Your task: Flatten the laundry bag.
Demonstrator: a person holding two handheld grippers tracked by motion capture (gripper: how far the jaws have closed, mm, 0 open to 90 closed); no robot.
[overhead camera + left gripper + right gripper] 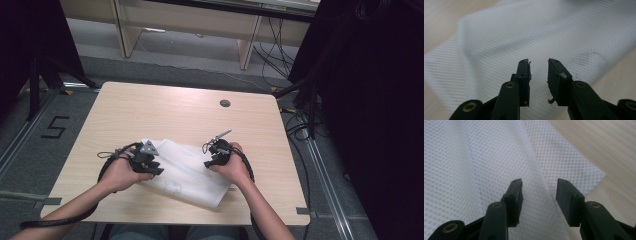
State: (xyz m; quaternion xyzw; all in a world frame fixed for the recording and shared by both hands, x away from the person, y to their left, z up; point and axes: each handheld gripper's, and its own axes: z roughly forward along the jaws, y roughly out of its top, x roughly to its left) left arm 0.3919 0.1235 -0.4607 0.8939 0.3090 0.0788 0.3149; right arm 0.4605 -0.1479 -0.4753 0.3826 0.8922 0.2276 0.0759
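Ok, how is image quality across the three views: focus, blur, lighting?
High view: table evenly lit, surroundings dark. Left gripper view: white mesh cloth soft and blurred, weave reading as stripes. Right gripper view: mesh holes crisp, far table slightly soft.

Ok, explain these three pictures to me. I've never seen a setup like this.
There is no robot here. A person sits at a wooden table and holds a hand tool in each hand: a gripper with two black jaws.

The wide picture comes from a camera above the table. In it the left gripper is on the left and the right gripper on the right, both over a white mesh cloth that lies folded on the table.

The other two pictures come from small cameras riding on the grippers, looking along the jaws. The left gripper has its jaws apart above the cloth. The right gripper also has its jaws apart, with the cloth close beneath them.

Nothing is held: no fabric is pinched between either pair of jaws.
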